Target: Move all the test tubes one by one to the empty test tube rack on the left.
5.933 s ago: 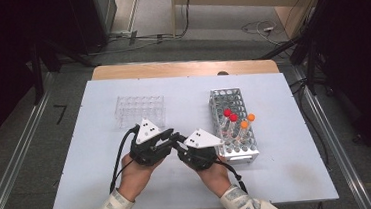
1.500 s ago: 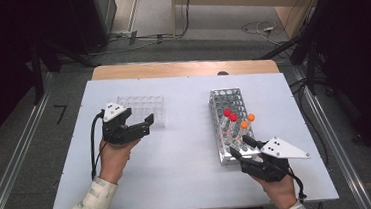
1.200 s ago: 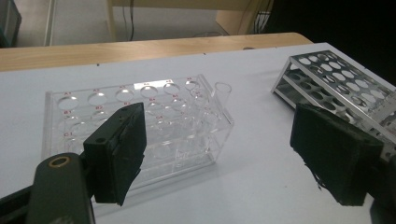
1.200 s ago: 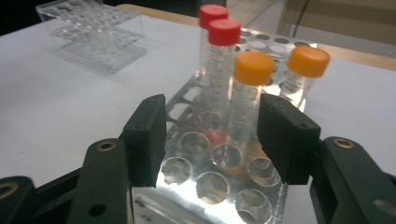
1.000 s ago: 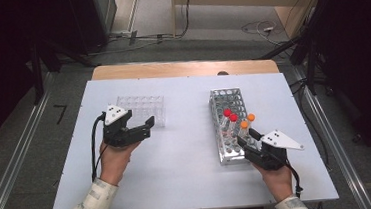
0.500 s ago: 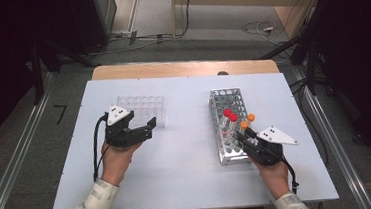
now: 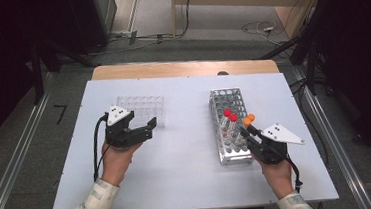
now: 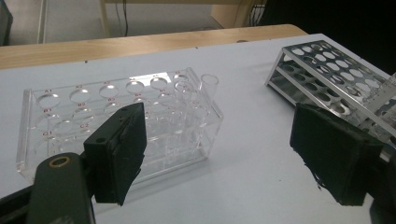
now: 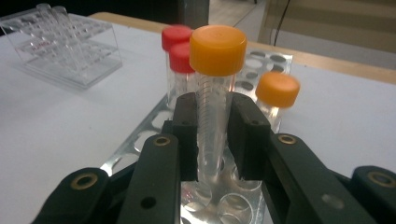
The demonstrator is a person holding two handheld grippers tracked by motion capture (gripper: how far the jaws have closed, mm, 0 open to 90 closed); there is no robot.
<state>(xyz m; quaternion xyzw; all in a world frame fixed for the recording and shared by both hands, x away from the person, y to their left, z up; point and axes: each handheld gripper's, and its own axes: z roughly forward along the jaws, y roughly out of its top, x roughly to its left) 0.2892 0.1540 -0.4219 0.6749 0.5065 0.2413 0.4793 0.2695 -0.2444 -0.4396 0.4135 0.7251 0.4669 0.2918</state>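
Jaws of right hand-held gripper [image 9: 212,135] clamp orange-capped tube [image 9: 215,84]; left hand-held gripper [image 8: 224,154] gapes empty.

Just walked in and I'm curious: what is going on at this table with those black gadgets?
A person holds a grasping tool in each hand. The right tool has just been closing and now clamps an orange-capped tube standing in the metal rack, beside another orange-capped tube and two red-capped tubes. The left tool hangs open and idle next to the clear plastic rack, where one uncapped tube already stands.
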